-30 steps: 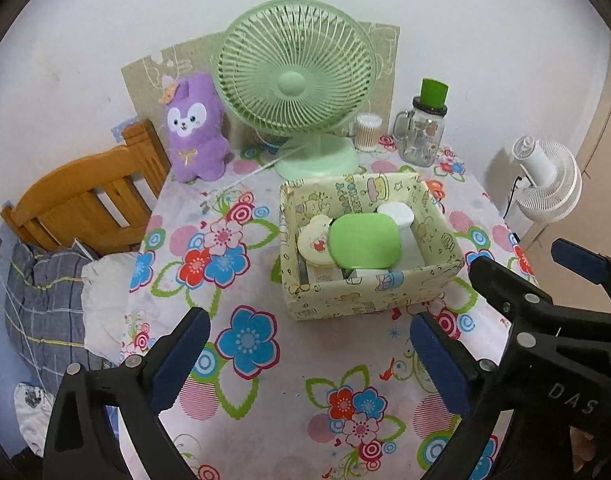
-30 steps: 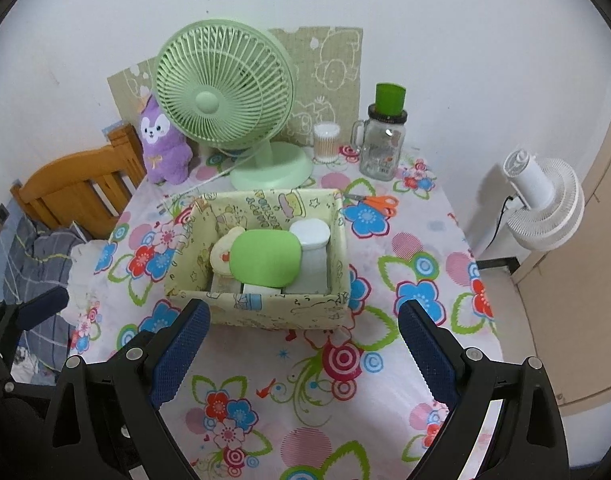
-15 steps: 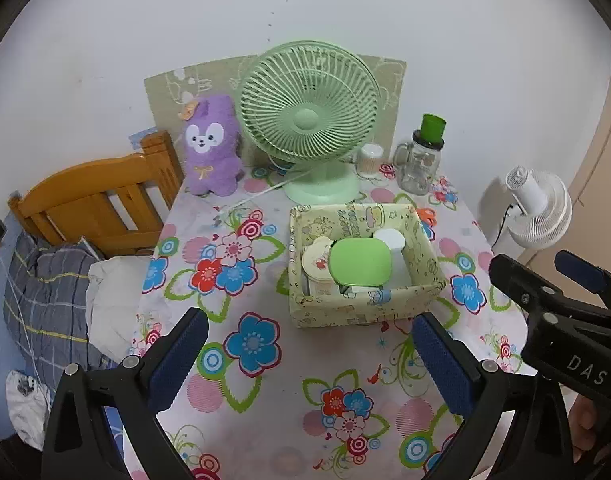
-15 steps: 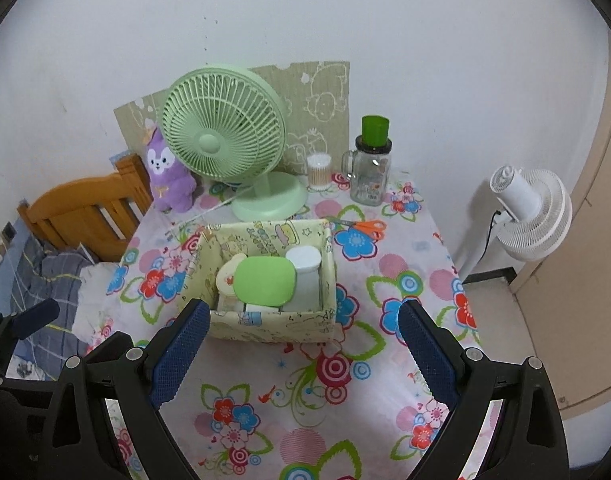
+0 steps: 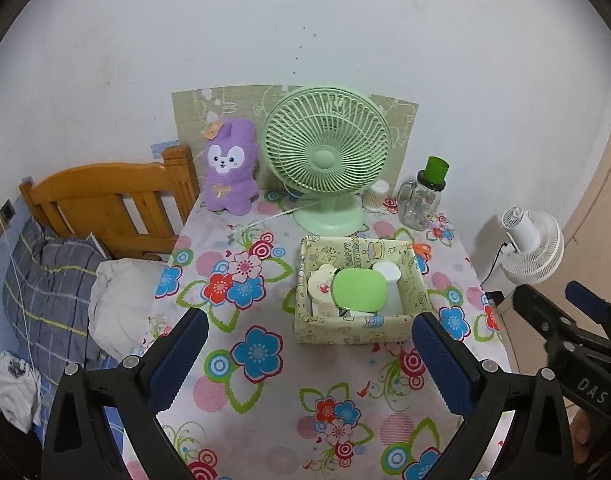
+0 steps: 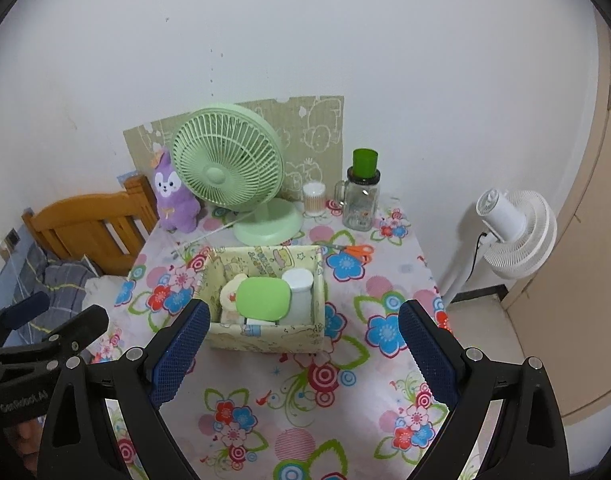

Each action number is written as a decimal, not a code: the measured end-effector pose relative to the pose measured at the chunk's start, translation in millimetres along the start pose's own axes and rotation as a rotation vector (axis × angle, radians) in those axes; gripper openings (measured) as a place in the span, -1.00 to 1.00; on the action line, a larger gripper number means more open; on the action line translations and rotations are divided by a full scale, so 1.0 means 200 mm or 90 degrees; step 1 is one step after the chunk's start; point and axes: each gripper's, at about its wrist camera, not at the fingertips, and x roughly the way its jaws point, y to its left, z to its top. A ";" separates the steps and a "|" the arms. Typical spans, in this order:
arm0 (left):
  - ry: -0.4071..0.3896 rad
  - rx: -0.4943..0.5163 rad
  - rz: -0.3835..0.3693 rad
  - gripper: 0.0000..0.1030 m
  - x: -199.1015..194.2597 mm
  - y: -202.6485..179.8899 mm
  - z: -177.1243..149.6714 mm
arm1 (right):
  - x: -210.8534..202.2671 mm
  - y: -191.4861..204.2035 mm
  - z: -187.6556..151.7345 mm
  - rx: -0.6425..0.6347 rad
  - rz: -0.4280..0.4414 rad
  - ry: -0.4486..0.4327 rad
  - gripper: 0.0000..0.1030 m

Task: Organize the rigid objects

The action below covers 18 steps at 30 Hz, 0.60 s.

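Flowered cloth covers the table (image 5: 265,420), which fills the lower middle of both views under a bare white wall.

At frame centre sits the box (image 5: 357,330), a yellow printed carton, and in it the task's rigid things: a green lid (image 5: 359,290) lying flat on top, a white jar (image 5: 387,272) at its right, a round cream tin (image 5: 320,282) at its left. These look like light, stiff plastic with smooth, likely slippery faces. I judge the lid is best pinched across its short edges, the jar around its upright body. The box walls seem to be thin card and would probably buckle if squeezed, so it wants a grip low on two opposite sides.

Writing: "HAPPY" can be made out on the box's inner back wall, the rest too small to read. "DAS" shows on the right gripper's body at the lower right of the left view.

Behind the box, toward the top of the frame, stand a green fan (image 5: 325,160), a purple plush (image 5: 229,168) to its left, and a glass jar (image 5: 423,196) with a green cap to its right. Orange scissors (image 6: 355,250) lie just right of the box.

The left gripper (image 5: 305,360) and right gripper (image 6: 301,354) both hang over the near table edge, well apart from the box, jaws spread wide and empty.
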 end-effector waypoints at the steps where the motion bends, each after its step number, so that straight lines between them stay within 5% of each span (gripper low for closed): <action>1: -0.003 -0.002 0.002 1.00 -0.01 0.00 0.00 | -0.01 0.00 0.00 0.000 0.001 -0.001 0.88; 18: -0.063 0.038 0.015 1.00 -0.30 -0.05 0.02 | -0.29 -0.05 0.02 0.007 0.002 -0.038 0.88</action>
